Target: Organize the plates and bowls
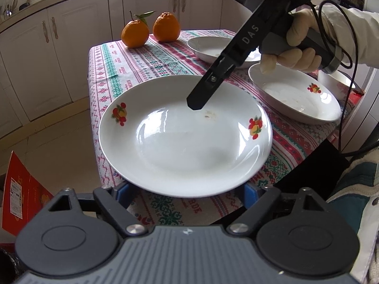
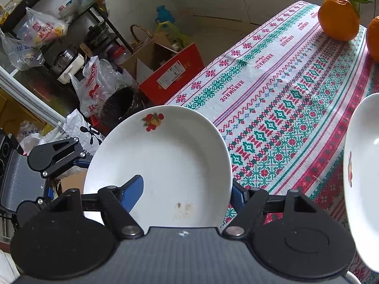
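1. The near plate (image 1: 184, 139) overhangs the near edge of the table (image 1: 146, 64); the left gripper (image 1: 187, 190) sits at that rim from below and in front.
2. The right gripper (image 1: 196, 105) reaches in over the plate's far side, blocking that approach.
3. 2 more plates (image 1: 298, 97) crowd the right side.
4. 2 oranges (image 1: 151, 29) stand at the far corner.
5. The bare cloth left of the near plate and behind it is open.
6. A red box (image 2: 173, 73), a dark bin and bags fill the floor beside the table.

Cream cabinet doors (image 1: 71, 37) with curved handles run under a counter at the back. The floor (image 1: 47, 137) is pale tile in soft daylight. A dark shelf rack (image 2: 71, 23) crowded with plastic bags stands beside a red cardboard box (image 2: 173, 71) and a black bin (image 2: 120, 106).
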`<state>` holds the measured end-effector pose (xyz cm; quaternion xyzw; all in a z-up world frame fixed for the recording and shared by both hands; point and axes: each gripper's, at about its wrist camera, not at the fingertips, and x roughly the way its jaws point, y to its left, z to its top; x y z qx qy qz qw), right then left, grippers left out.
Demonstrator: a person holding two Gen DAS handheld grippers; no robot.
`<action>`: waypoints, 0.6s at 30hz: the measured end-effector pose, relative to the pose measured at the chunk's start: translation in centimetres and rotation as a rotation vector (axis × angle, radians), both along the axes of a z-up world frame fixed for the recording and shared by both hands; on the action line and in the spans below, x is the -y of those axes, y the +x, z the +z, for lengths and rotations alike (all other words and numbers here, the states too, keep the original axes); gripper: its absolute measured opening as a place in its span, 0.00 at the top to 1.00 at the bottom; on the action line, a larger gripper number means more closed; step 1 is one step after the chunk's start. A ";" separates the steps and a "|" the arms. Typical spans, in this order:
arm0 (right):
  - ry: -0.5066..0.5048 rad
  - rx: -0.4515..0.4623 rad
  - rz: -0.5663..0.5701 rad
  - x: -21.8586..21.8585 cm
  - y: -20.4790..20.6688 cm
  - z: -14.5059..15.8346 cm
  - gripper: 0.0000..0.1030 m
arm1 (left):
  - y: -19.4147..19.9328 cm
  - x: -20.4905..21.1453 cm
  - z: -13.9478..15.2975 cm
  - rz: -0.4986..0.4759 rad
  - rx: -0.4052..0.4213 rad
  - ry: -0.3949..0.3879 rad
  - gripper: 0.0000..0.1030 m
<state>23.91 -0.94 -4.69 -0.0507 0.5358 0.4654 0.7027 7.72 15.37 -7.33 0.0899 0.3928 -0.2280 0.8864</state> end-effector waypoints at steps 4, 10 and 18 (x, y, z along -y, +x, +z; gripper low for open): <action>0.008 0.010 -0.005 0.0 0.2 0.1 0.23 | 0.3 -0.1 0.1 0.000 -0.004 0.008 0.22; 0.013 0.036 -0.002 -0.2 0.4 0.6 0.22 | 1.0 -0.3 0.3 -0.006 0.002 0.035 0.23; 0.007 0.039 -0.022 -0.1 1.4 0.3 0.22 | 2.4 -0.3 0.3 -0.022 0.001 0.036 0.23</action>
